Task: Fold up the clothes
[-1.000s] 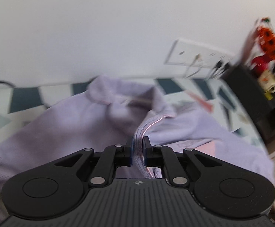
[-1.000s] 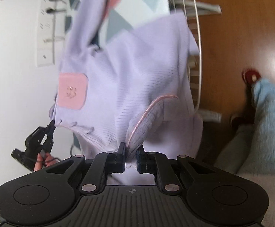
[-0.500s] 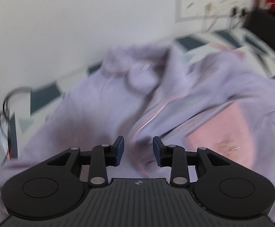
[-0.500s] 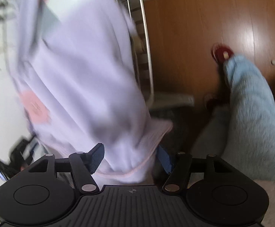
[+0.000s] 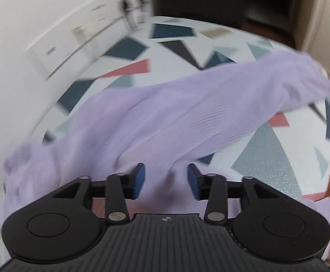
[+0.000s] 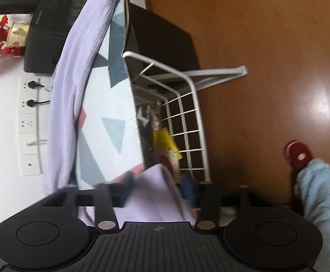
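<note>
Your lilac garment (image 5: 169, 122) lies stretched across the table (image 5: 267, 158) with its patterned top of grey, navy and pink triangles. In the left wrist view its long axis runs from lower left, near the white wall, up to the upper right, where one end reaches the table's far edge. In the right wrist view the same cloth (image 6: 74, 72) appears as a long band running along the table's wall side, beside the socket strip (image 6: 28, 127), its far end pointing toward the black appliance (image 6: 49, 25).

Your left gripper (image 5: 166, 180) hovers over the near part of the cloth, its jaws opening, blue pads apart and clear of the fabric beneath them. Your right gripper (image 6: 158, 192) is at the table's near edge, its jaws closing with a fold of the lilac cloth between them; blur hides whether the pads press on it yet.

Beyond the table edge stand a white wire basket (image 6: 187, 113) and the wooden floor (image 6: 267, 56).
</note>
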Demonstrator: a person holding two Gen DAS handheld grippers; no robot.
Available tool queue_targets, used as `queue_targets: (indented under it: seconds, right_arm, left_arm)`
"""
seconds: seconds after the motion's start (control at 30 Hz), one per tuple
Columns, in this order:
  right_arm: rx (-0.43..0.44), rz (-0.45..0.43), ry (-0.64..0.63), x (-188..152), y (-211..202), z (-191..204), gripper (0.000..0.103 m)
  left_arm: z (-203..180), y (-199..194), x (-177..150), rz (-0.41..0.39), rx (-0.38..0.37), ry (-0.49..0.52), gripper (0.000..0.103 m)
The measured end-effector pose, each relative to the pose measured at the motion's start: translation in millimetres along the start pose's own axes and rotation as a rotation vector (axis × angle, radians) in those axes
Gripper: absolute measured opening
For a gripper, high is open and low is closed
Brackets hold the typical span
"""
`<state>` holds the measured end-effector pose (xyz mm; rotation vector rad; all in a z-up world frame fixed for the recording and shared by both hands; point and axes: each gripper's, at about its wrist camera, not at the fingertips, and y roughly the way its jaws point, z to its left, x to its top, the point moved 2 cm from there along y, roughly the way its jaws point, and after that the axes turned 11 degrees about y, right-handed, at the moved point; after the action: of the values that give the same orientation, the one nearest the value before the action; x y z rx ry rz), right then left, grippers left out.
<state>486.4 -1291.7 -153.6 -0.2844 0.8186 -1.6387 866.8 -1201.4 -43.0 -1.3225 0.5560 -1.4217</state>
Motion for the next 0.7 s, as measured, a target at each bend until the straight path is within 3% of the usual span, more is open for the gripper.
queue_targets:
  seconds: [0.03, 0.1, 0.17, 0.37, 0.4, 0.43, 0.47, 0.63, 0.67, 0.7]
  right_arm:
    - [0.019, 0.012, 0.008, 1.1, 0.7, -2.9, 0.022]
    - [0.057, 0.026, 0.004, 1.8, -3.0, -6.3, 0.013]
    - [0.089, 0.053, 0.005, -8.6, -4.7, -7.9, 0.011]
    - [0.155, 0.173, -0.013, -9.1, -15.3, -3.2, 0.012]
    - [0.157, 0.183, -0.023, -8.5, -15.4, -2.9, 0.014]
    - [0.159, 0.182, -0.023, -6.5, -14.0, -3.9, 0.018]
    - [0.159, 0.179, -0.019, -3.9, -12.1, -5.2, 0.030]
    - [0.158, 0.179, 0.120, 21.1, 14.1, -19.6, 0.035]
    - [0.172, 0.191, 0.152, 24.1, 18.3, -22.4, 0.032]
    - [0.180, 0.211, 0.182, 25.4, 21.6, -24.4, 0.021]
  left_arm:
    - [-6.3, 8.1, 6.9, 0.008, 0.012, 0.049, 0.056]
    - [-21.0, 20.4, 18.3, 0.018, 0.053, 0.140, 0.056]
    - [-31.8, 33.8, 30.5, 0.036, 0.080, 0.204, 0.056]
    - [-48.1, 64.2, 51.0, 0.087, 0.086, 0.263, 0.057]
    - [-49.2, 67.6, 53.2, 0.086, 0.090, 0.265, 0.049]
    - [-48.9, 68.0, 55.3, 0.076, 0.092, 0.257, 0.025]
    - [-47.8, 68.3, 57.3, 0.072, 0.088, 0.243, 0.018]
    - [-44.0, 66.0, 65.1, 0.052, 0.100, 0.228, 0.011]
    - [-43.3, 65.5, 66.6, 0.047, 0.104, 0.227, 0.011]
    - [-41.8, 64.3, 68.4, 0.042, 0.105, 0.222, 0.010]
